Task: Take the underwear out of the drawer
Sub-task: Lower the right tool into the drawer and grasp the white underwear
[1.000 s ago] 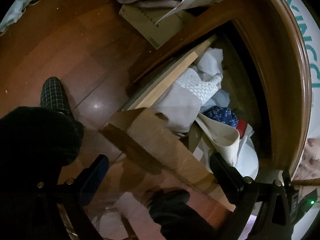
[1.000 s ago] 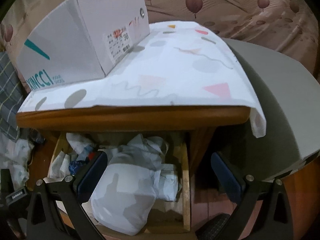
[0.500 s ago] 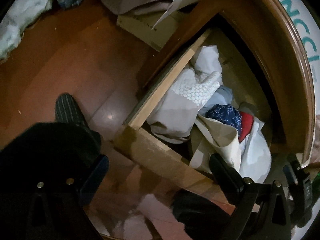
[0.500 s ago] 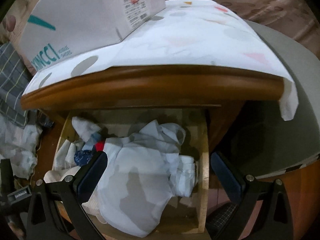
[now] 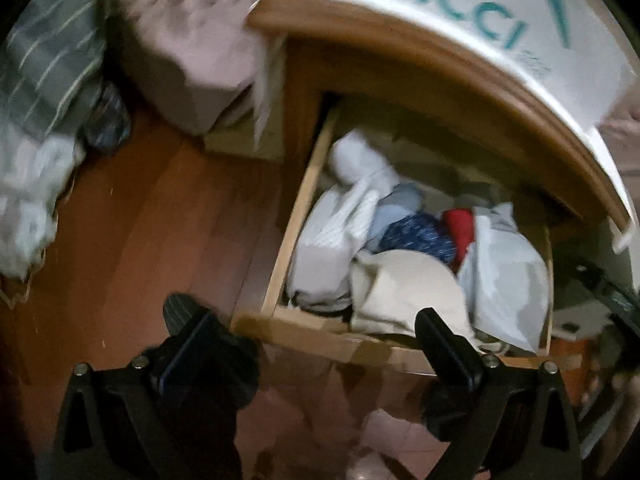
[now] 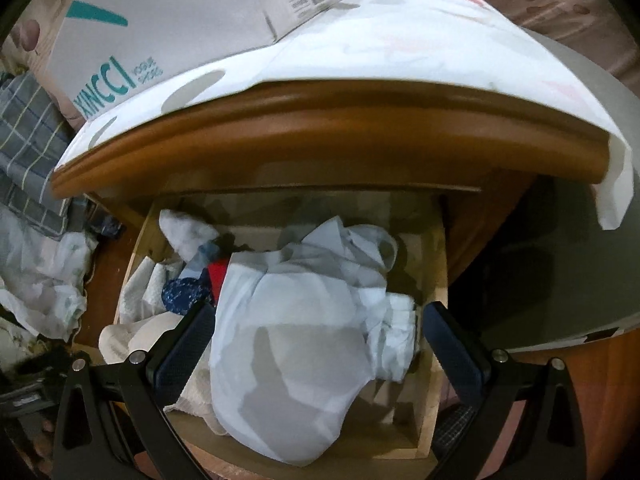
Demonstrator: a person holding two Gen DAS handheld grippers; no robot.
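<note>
drawer (image 6: 434,360): 1 | shoe box (image 6: 168,28): 1 | hand-held grippers: 2 | white bag (image 6: 296,344): 1

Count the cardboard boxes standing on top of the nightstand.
1. A white shoebox stands on the patterned cloth at the top's left end, above the open drawer. Anything farther back is out of view.

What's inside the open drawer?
The drawer is stuffed with cloth: a big white bundle, a dark blue speckled piece, something red, and cream fabric. Whatever lies beneath the pile is covered.
</note>
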